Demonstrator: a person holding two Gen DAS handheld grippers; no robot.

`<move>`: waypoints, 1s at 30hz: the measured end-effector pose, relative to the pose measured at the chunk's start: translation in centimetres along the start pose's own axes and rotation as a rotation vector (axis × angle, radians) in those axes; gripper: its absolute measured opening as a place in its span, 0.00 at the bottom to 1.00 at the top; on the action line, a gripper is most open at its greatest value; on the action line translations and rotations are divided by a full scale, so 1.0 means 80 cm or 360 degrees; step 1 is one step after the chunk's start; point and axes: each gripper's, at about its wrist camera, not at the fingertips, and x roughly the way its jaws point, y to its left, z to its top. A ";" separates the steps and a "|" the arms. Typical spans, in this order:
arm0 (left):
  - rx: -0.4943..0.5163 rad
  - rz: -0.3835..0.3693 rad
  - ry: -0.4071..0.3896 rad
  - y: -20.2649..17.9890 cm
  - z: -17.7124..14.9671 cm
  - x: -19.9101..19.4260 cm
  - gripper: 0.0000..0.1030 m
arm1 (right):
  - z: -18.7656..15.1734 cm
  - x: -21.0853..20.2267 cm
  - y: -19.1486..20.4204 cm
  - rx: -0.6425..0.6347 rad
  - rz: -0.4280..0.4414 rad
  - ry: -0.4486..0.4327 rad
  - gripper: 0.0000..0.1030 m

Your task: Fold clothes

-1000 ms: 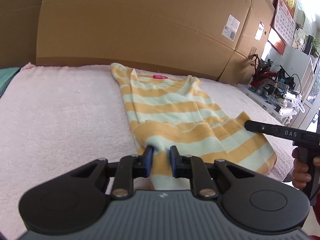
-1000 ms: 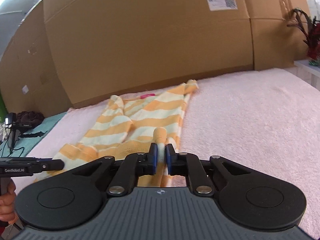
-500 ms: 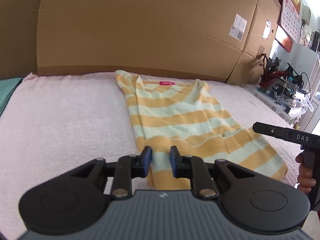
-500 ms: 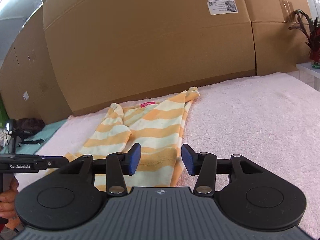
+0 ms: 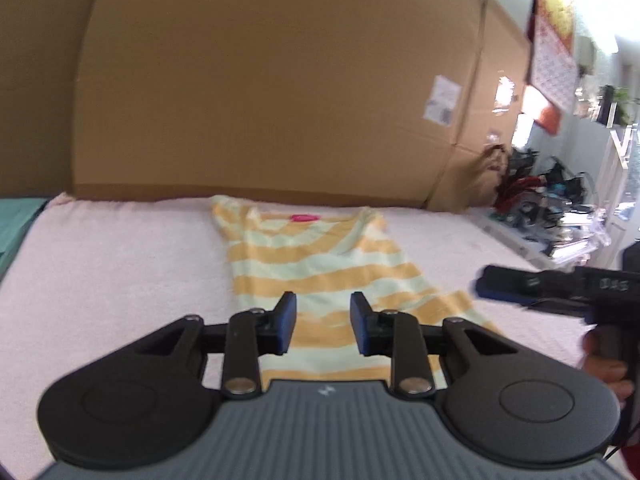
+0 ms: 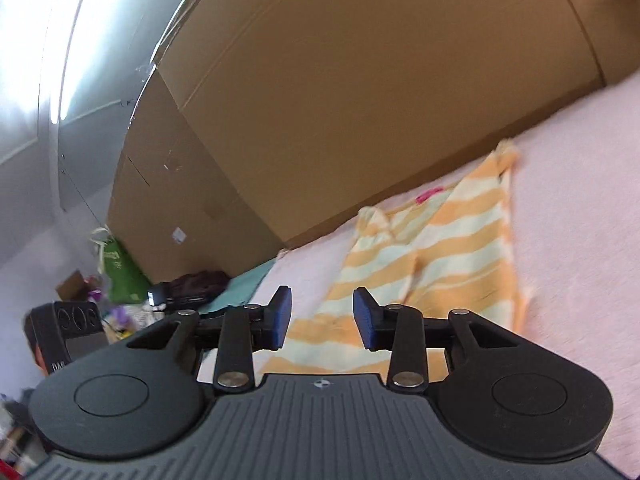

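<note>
Left gripper (image 5: 323,322) nearest in the left view, jaws apart and opening, blue pads (image 5: 286,322) clear of the cloth, nothing clamped between them. Just past the fingertips, the near hem of a striped shirt (image 5: 316,264), orange and pale green, lying flat on a pink towel (image 5: 120,264) that covers the counter. Body of the shirt folded narrow, running away from the gripper toward the collar, with a pink label (image 5: 305,218) at the neck. To the right in that view, the right gripper (image 5: 504,286) seen from the side, held by a hand (image 5: 608,364), above the right edge of the towel and beside the lower corner of the shirt.

From the right view, tilted: right gripper (image 6: 322,318) also with jaws apart and opening, nothing between the pads, only the shirt (image 6: 440,248) seen lower down through the gap. One sleeve folded over the body on the left side. Left of the towel (image 6: 580,240), a teal cloth (image 6: 244,288), then a dark bundle (image 6: 196,282) and a green bag (image 6: 120,264), blurred.

Behind the towel in both views, a wall of big cardboard boxes (image 5: 280,80), one with a white sticker (image 5: 442,100). Far right in the left view, a shelf with cluttered items (image 5: 540,200), too blurred to name, and a red calendar (image 5: 554,28) high up.
</note>
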 end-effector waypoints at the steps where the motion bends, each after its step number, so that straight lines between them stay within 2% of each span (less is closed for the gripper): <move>1: -0.0029 -0.0016 0.0038 -0.002 -0.002 0.015 0.32 | -0.003 0.013 -0.007 0.0101 -0.0019 0.0034 0.37; 2: -0.0065 -0.0020 0.0084 -0.003 -0.005 0.032 0.25 | -0.006 0.026 -0.014 0.0201 -0.0038 0.0069 0.37; 3: -0.0089 0.0025 0.0118 0.004 -0.011 0.044 0.25 | -0.008 0.036 -0.024 0.0299 -0.0061 0.0092 0.32; 4: -0.0110 0.0078 0.0149 0.011 -0.019 0.055 0.27 | -0.010 0.036 -0.039 0.0385 -0.0094 0.0080 0.19; 5: -0.0132 0.0130 0.0180 0.019 -0.026 0.066 0.22 | -0.011 0.035 -0.054 0.0472 -0.0117 0.0064 0.00; 7: -0.0197 0.0071 0.0158 0.027 -0.028 0.056 0.20 | -0.011 0.022 -0.066 0.0583 -0.0085 0.0028 0.00; 8: -0.0227 0.0037 0.0141 0.029 -0.026 0.049 0.20 | -0.010 0.016 -0.065 0.0604 -0.0052 0.0013 0.09; 9: -0.0258 0.0003 0.0123 0.031 -0.025 0.043 0.23 | -0.008 0.012 -0.060 0.0573 0.0024 -0.0011 0.16; 10: -0.0252 -0.0023 0.0077 0.030 -0.022 0.036 0.26 | -0.006 0.010 -0.055 0.0546 0.0081 -0.0028 0.16; 11: -0.0216 -0.0015 0.0053 0.026 -0.021 0.036 0.29 | -0.005 0.014 -0.052 0.0532 0.0074 -0.0025 0.17; 12: -0.0177 -0.0003 0.0034 0.023 -0.020 0.036 0.40 | -0.004 0.020 -0.051 0.0523 0.0040 -0.0017 0.23; 14: -0.0168 0.0065 0.0073 0.025 -0.025 0.051 0.43 | -0.002 0.037 -0.062 0.0535 -0.0188 0.0030 0.00; 15: -0.0192 0.0089 0.0104 0.029 -0.027 0.058 0.39 | 0.001 0.035 -0.060 0.0504 -0.0184 0.0046 0.00; 16: -0.0178 0.0082 0.0101 0.028 -0.024 0.053 0.39 | 0.004 0.032 -0.058 0.0470 -0.0178 0.0049 0.00; 18: -0.0098 0.0143 0.0109 0.023 -0.020 0.039 0.39 | 0.008 0.009 -0.048 0.0379 -0.0155 -0.0017 0.18; 20: -0.0025 0.0169 0.0094 0.020 -0.025 0.019 0.43 | 0.010 -0.015 -0.039 0.0233 -0.0127 -0.0002 0.23; 21: -0.0012 0.0156 0.0101 0.021 -0.028 0.010 0.47 | 0.010 -0.025 -0.034 0.0167 -0.0105 0.0017 0.23; 23: 0.0010 0.0123 0.0146 0.017 -0.042 0.006 0.46 | -0.005 -0.036 -0.035 0.0152 -0.0030 0.0119 0.23; 25: 0.0093 0.0124 0.0177 0.007 -0.060 0.007 0.47 | -0.026 -0.034 -0.044 0.0178 -0.0130 0.0152 0.15; 26: 0.0166 0.0170 0.0162 0.001 -0.066 0.007 0.46 | -0.035 -0.034 -0.050 0.0201 -0.0170 0.0157 0.00; 28: 0.0265 0.0247 0.0144 -0.010 -0.070 0.006 0.46 | -0.037 -0.045 -0.060 0.0289 -0.0171 0.0082 0.00; 30: 0.0302 0.0255 0.0089 -0.021 -0.066 -0.003 0.41 | -0.036 -0.053 -0.040 0.0189 -0.0148 0.0003 0.10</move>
